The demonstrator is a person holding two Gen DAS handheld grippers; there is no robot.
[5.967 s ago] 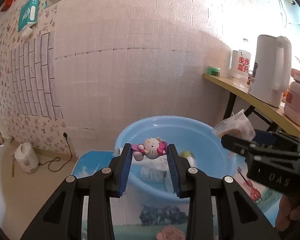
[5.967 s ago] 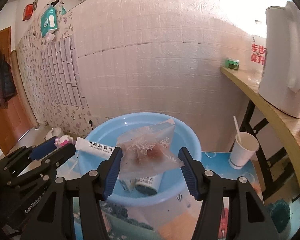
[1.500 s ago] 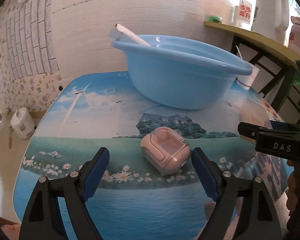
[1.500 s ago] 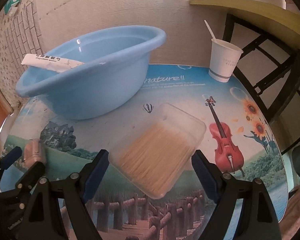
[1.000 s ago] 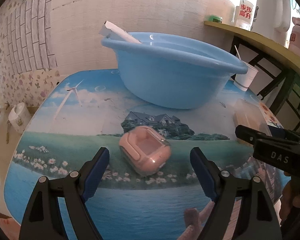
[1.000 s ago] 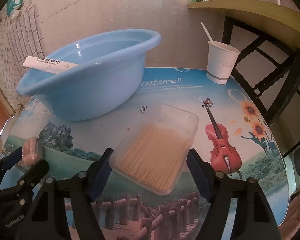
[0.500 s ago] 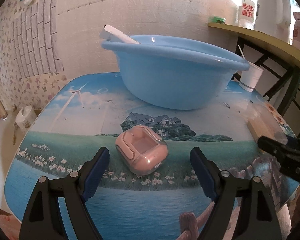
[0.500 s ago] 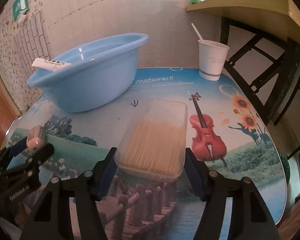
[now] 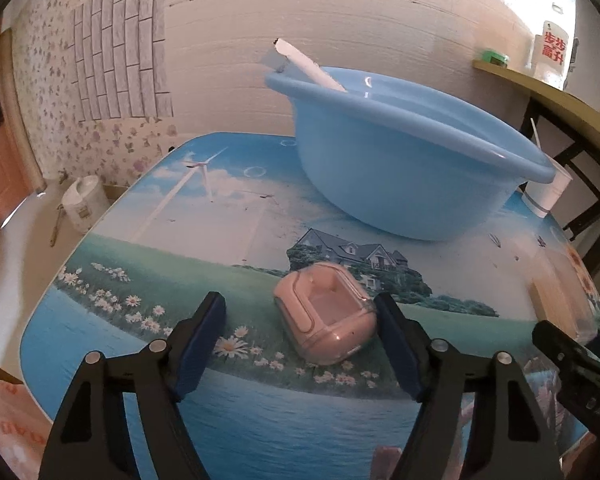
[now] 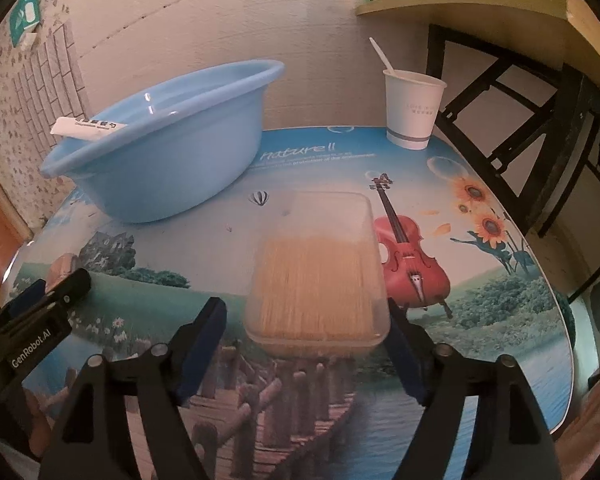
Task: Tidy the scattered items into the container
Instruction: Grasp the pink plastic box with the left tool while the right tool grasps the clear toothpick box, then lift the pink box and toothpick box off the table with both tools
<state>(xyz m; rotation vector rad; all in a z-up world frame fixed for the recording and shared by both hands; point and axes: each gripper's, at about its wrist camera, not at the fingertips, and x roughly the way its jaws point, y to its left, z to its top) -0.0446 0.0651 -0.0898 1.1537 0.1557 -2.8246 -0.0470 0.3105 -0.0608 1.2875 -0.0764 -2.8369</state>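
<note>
A pink earbud case [image 9: 326, 312] lies on the picture-printed table, between the fingers of my open left gripper [image 9: 302, 340], close against the right finger. A clear box of toothpicks [image 10: 320, 276] lies on the table between the fingers of my open right gripper [image 10: 306, 346], its near end by the right finger. The blue basin [image 9: 404, 152] stands at the back of the table with a white tube [image 9: 308, 66] leaning over its rim. The basin also shows in the right wrist view [image 10: 168, 140], at the back left.
A white paper cup [image 10: 410, 108] with a stick in it stands at the table's back right. A yellow shelf [image 10: 480, 4] on a black frame stands to the right. The left gripper's body [image 10: 28, 320] shows at the left. A white bucket [image 9: 84, 204] sits on the floor.
Both grippers have closed in on their objects: the pink case now sits by the left gripper's right finger, and the toothpick box fills the gap of the right gripper. Both stay open.
</note>
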